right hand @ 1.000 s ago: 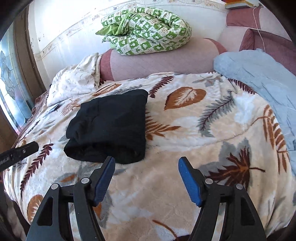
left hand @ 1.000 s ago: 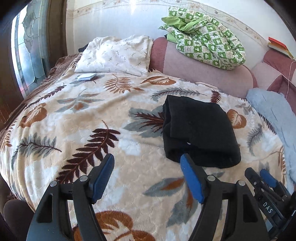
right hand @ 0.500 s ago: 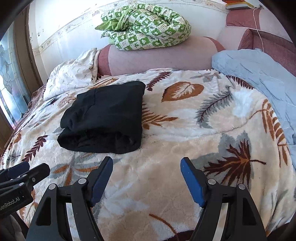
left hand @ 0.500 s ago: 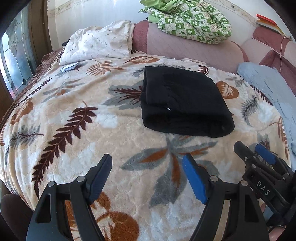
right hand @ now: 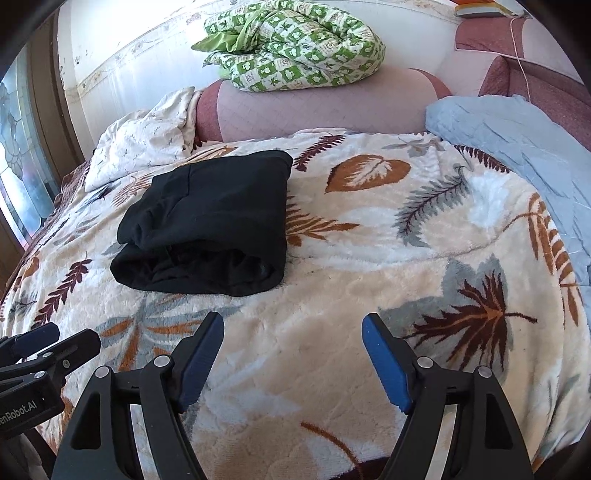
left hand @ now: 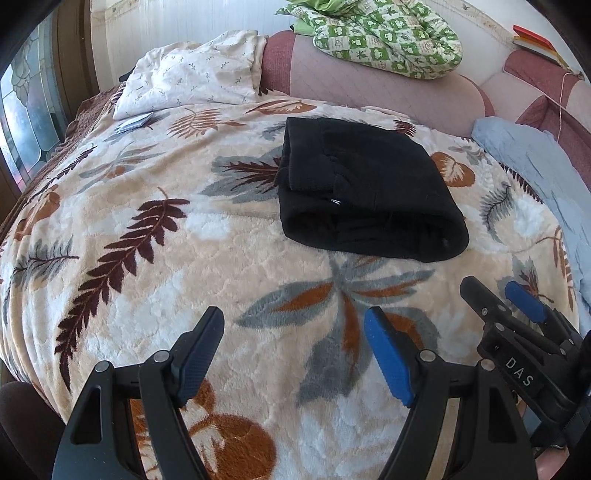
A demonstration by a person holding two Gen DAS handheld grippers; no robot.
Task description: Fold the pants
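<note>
The black pants point(left hand: 365, 188) lie folded into a compact rectangle on the leaf-patterned blanket point(left hand: 184, 266), also seen in the right wrist view point(right hand: 210, 221). My left gripper point(left hand: 293, 336) is open and empty, held back from the pants near the bed's front edge. My right gripper point(right hand: 291, 339) is open and empty, to the right of and short of the pants. The right gripper also shows at the lower right of the left wrist view point(left hand: 509, 314). The left gripper shows at the lower left of the right wrist view point(right hand: 44, 343).
A green checked quilt point(left hand: 388, 33) sits on the pink headboard point(left hand: 369, 88). A white pillow point(left hand: 192, 77) lies at the back left. A light blue blanket point(right hand: 517, 147) lies on the right. A window point(left hand: 26, 99) is at the left.
Both grippers have pulled back from the folded pants toward the bed's front edge. The pants lie still. Both stay open.
</note>
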